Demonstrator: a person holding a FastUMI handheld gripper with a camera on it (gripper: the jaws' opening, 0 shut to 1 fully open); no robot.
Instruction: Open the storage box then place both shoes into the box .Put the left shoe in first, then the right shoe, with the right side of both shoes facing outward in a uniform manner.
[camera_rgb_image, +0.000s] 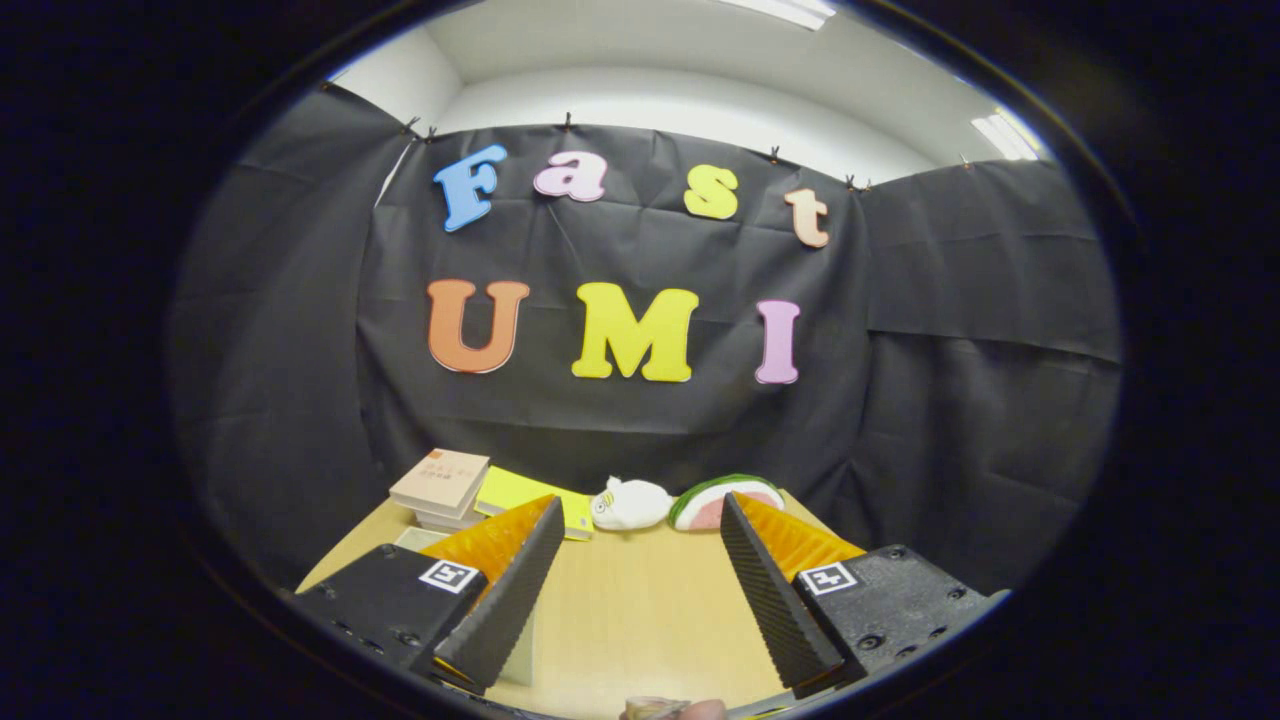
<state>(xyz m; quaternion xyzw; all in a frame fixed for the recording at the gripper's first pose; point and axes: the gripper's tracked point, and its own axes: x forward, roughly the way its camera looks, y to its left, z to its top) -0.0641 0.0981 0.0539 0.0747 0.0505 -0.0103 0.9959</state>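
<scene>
A: Where does the gripper (640, 590) stand?

B: It hangs low over the table (630, 610), its two fingers spread wide with nothing but bare tabletop between them; it holds nothing.

A: And the box, the shoes?

B: I cannot place them; neither a storage box nor a shoe can be made out ahead of the fingers. A pale flat edge (520, 650) peeks out just beside the left finger, but too little of it shows to say what it is.

A: What lies at the far edge, then?

B: A small stack of books (442, 487) at the far left corner, with a yellow pad (520, 495) touching it; a white soft toy (628, 503) at the middle of the far edge; a watermelon-slice toy (725, 498) just beside that, partly behind the right fingertip. A fingertip of the person (665, 709) shows at the near edge.

A: How would you expect the task's things to handle?

B: Only a guess from the task: a storage box lid is likely stiff, light plastic, and smooth, so best taken at its front lip; a shoe is light, soft in the upper and firm at the sole; I would pinch the heel collar, where the fingers can close on a thin wall rather than slide off a rounded toe.
</scene>
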